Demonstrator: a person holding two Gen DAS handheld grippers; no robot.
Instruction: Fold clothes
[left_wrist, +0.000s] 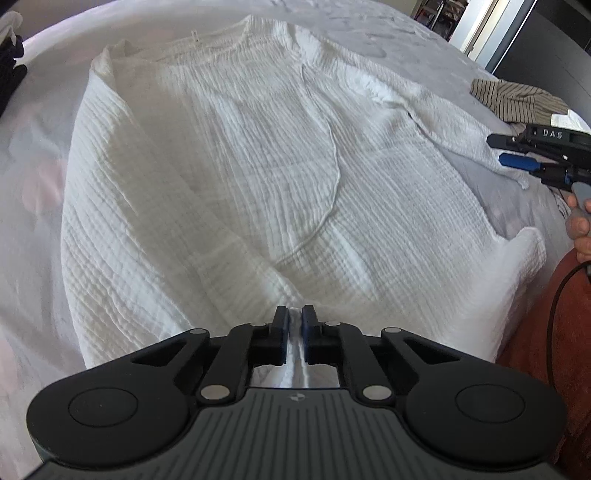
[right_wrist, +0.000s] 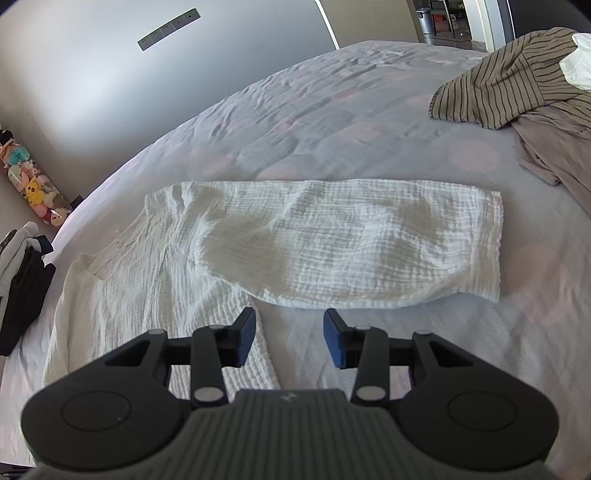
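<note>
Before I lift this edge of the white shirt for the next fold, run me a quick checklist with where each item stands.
1. Left gripper shut on the white shirt: ok, a ridge of the near edge is pinched between its pads.
2. Right gripper free: ok, jaws open, nothing between them.
3. Right gripper clear of the fabric: cannot tell, it is low by the sleeve, contact unclear.
4. Sleeve lying flat: ok, spread straight across the bed.
5. Striped garment clear of the shirt: ok, it lies apart.
6. Only one layer pinched: cannot tell.
</note>
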